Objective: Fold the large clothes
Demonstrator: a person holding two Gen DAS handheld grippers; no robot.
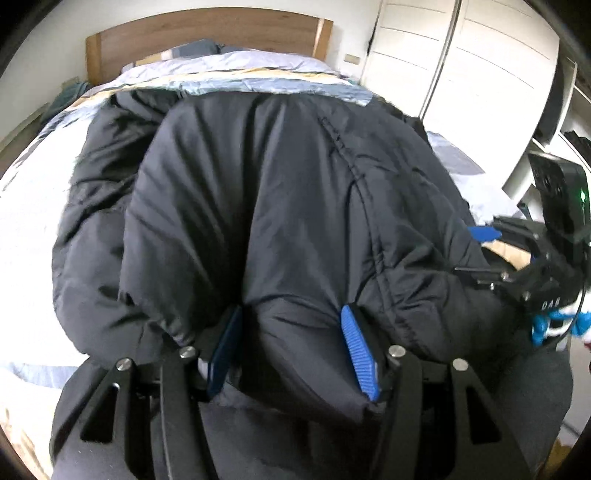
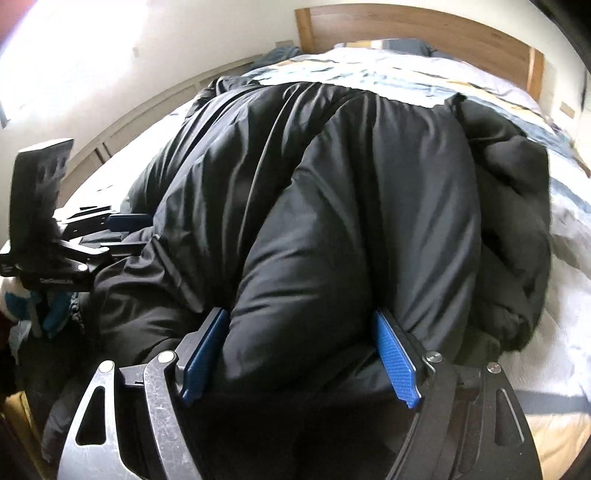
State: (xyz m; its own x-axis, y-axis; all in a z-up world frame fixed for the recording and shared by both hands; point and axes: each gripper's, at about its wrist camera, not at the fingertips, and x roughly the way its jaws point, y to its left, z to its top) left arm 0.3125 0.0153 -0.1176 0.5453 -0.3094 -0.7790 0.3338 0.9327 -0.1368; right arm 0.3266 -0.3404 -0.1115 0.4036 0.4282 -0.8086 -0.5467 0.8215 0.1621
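A large black puffer jacket [image 1: 258, 192] lies bunched on the bed and fills both views [image 2: 351, 206]. My left gripper [image 1: 291, 321] is shut on a thick fold of the jacket's near edge, padding bulging between its blue pads [image 1: 356, 350]. My right gripper [image 2: 301, 328] is shut on another thick fold of the same jacket between its blue pads [image 2: 395, 365]. The right gripper shows at the right edge of the left wrist view [image 1: 487, 243], and the left gripper at the left edge of the right wrist view [image 2: 125, 229]. The jacket's underside is hidden.
The bed has a pale patterned duvet [image 1: 229, 74] and a wooden headboard [image 1: 207, 33]. White wardrobe doors [image 1: 461, 66] stand to the right of the bed. A bright wall and low bed frame [image 2: 147, 107] run along the left.
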